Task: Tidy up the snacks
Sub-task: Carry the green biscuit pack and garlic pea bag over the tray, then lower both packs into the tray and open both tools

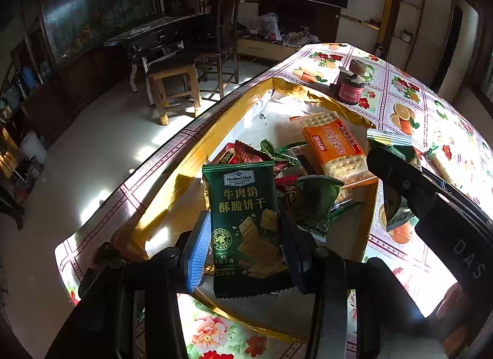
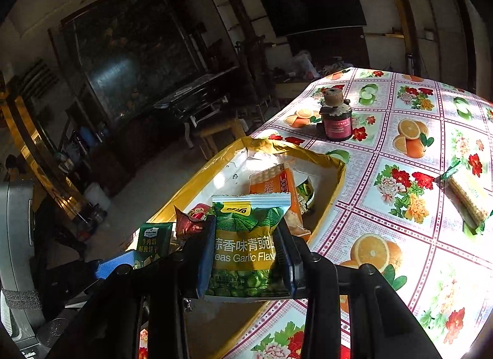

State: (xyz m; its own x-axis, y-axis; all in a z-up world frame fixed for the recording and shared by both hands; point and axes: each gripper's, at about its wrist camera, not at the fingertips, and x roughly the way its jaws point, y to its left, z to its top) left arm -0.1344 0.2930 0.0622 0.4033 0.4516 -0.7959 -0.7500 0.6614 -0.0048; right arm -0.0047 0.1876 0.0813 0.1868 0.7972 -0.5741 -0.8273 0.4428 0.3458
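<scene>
My left gripper (image 1: 243,235) is shut on a dark green cracker packet (image 1: 246,226), held upright above a gold-rimmed tray (image 1: 197,158). The tray holds several snack packets, among them an orange cracker pack (image 1: 336,149). My right gripper (image 2: 245,251) is shut on a green garlic pea packet (image 2: 246,245), above the tray's right side (image 2: 337,180). The right gripper (image 1: 388,174) also shows at the right of the left wrist view with the pea packet (image 1: 397,204). The left gripper's blue pad (image 2: 114,263) and its cracker packet (image 2: 151,245) show at lower left of the right wrist view.
A dark jar with a brown lid (image 2: 334,115) stands on the floral tablecloth (image 2: 400,235) beyond the tray. A wrapped cracker pack (image 2: 468,201) lies on the cloth at the right. The table edge drops to the floor on the left, with a wooden stool (image 1: 172,81) there.
</scene>
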